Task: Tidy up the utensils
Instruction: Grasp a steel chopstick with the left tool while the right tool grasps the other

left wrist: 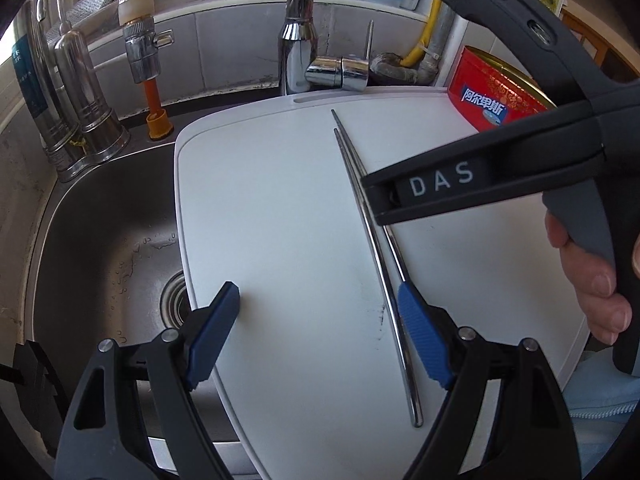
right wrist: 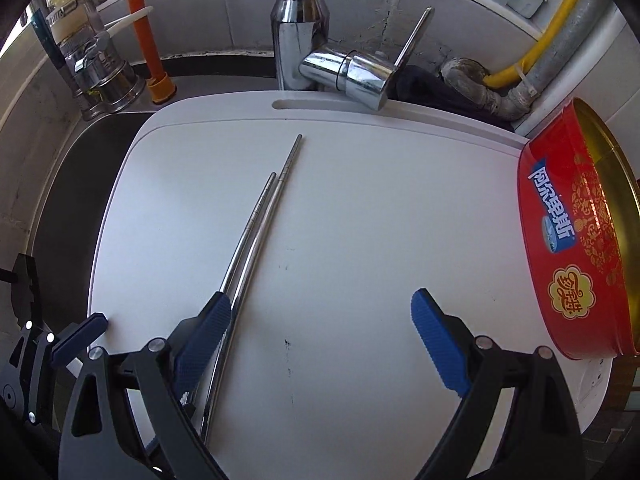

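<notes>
A white cutting board (right wrist: 360, 240) lies across the steel sink (left wrist: 112, 232), covering its right part, with a slot handle along its far edge by the tap. Two metal chopsticks (right wrist: 256, 232) lie side by side on the board, touching along much of their length, one reaching further toward the tap. A red tin (right wrist: 560, 248) rests at the board's right edge.
</notes>
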The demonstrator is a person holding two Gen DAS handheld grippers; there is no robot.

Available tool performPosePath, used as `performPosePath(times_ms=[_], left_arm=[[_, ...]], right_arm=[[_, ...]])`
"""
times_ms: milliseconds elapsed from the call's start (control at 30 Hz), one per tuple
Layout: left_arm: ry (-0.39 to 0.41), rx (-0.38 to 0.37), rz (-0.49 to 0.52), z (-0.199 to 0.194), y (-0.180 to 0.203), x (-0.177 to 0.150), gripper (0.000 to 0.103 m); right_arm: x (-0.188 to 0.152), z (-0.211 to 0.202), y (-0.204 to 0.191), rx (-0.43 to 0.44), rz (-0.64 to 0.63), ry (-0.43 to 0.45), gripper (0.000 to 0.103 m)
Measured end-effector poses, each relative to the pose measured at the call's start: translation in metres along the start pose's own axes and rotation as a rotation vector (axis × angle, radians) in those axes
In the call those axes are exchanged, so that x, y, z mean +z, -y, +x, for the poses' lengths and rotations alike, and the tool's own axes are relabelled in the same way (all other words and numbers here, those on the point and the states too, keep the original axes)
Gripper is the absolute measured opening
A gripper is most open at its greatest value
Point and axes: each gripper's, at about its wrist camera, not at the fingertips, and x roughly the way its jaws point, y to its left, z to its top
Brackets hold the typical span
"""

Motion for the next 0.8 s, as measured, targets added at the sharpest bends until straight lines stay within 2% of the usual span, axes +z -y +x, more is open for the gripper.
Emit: performPosePath(times_ms=[200, 333, 400, 433, 467, 500, 533, 567, 667, 800], left_arm=[[0.007, 0.042, 0.069, 0.006, 0.009, 0.003, 0.080], [0.016, 0.030, 0.081, 0.008, 0.011, 0.005, 0.080], [0.026, 0.019, 0.092, 0.009, 0.011, 0.007, 0.080], [0.028, 0.017, 0.088, 0.010, 0.011, 0.008, 0.079], [0.035, 0.020, 0.077, 0.010, 0.010, 0.010, 0.066], [0.044, 0.016, 0.065, 0.007, 0.009, 0.011, 0.055], [0.044, 0.006, 0.048, 0.006, 0.007, 0.012, 0.026], [0.031, -0.010, 0.020, 0.006, 0.004, 0.014, 0.005], [0.012, -0.055, -0.047, 0.007, -0.005, 0.017, 0.005], [0.005, -0.057, -0.069, 0.008, -0.004, 0.018, 0.005]], right_arm=[[-0.004, 0.005, -0.003, -0.030, -0.022, -0.006, 0.092], [-0.004, 0.006, 0.002, -0.014, -0.022, -0.026, 0.092], [-0.005, 0.007, 0.010, 0.039, 0.019, -0.048, 0.087], [-0.006, 0.007, 0.013, 0.057, 0.036, -0.048, 0.079], [-0.007, 0.003, 0.012, 0.059, 0.031, -0.032, 0.056], [-0.007, -0.002, 0.010, 0.066, 0.014, -0.016, 0.039], [-0.007, -0.004, 0.008, 0.080, -0.001, -0.020, 0.006], [-0.007, -0.005, 0.006, 0.086, 0.004, -0.033, 0.006], [-0.007, -0.005, 0.008, 0.102, 0.029, -0.032, 0.006], [-0.007, -0.006, 0.006, 0.104, 0.027, -0.026, 0.006]])
